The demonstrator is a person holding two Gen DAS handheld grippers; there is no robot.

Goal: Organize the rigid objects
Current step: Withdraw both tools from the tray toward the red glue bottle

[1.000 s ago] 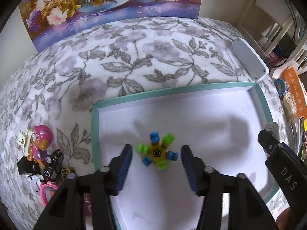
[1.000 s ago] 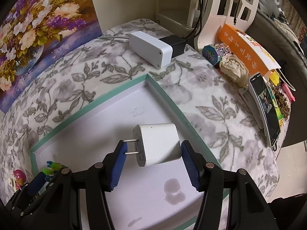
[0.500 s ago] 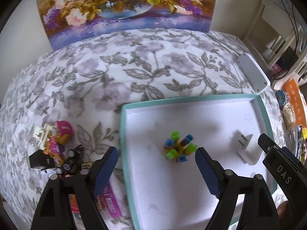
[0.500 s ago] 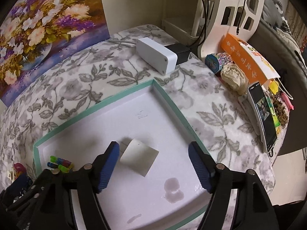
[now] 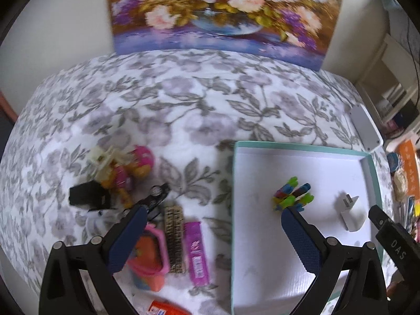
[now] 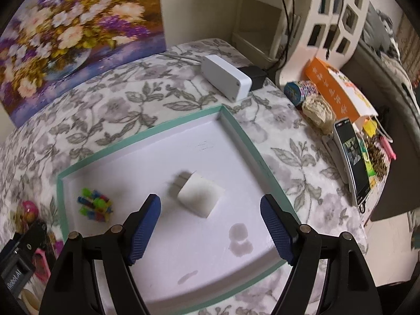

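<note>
A white tray with a teal rim [image 5: 296, 145] [image 6: 244, 136] lies on the floral cloth. Inside it rest a colourful block toy [image 5: 292, 194] [image 6: 95, 204] and a white plug charger [image 5: 350, 211] [image 6: 200, 197]. My left gripper [image 5: 214, 216] is open above the tray's left rim, nothing between its fingers. My right gripper [image 6: 210, 204] is open just in front of the charger, empty. Left of the tray sits a pile: a pink toy figure [image 5: 131, 169], a black box [image 5: 88, 195], a pink frame [image 5: 155, 252], a brown comb-like strip [image 5: 174, 239] and a magenta packet [image 5: 197, 252].
A white box [image 6: 225, 76] and black adapter [image 6: 254, 77] stand behind the tray. An orange carton [image 6: 338, 92], a phone [image 6: 353, 157] and small clutter line the right edge. A flower painting [image 5: 223, 13] leans on the wall. The other gripper's body [image 5: 393, 239] shows at right.
The right gripper let go of the charger, which now lies in the tray, and backed off. The left gripper opened wider and swung left toward the toy pile.
</note>
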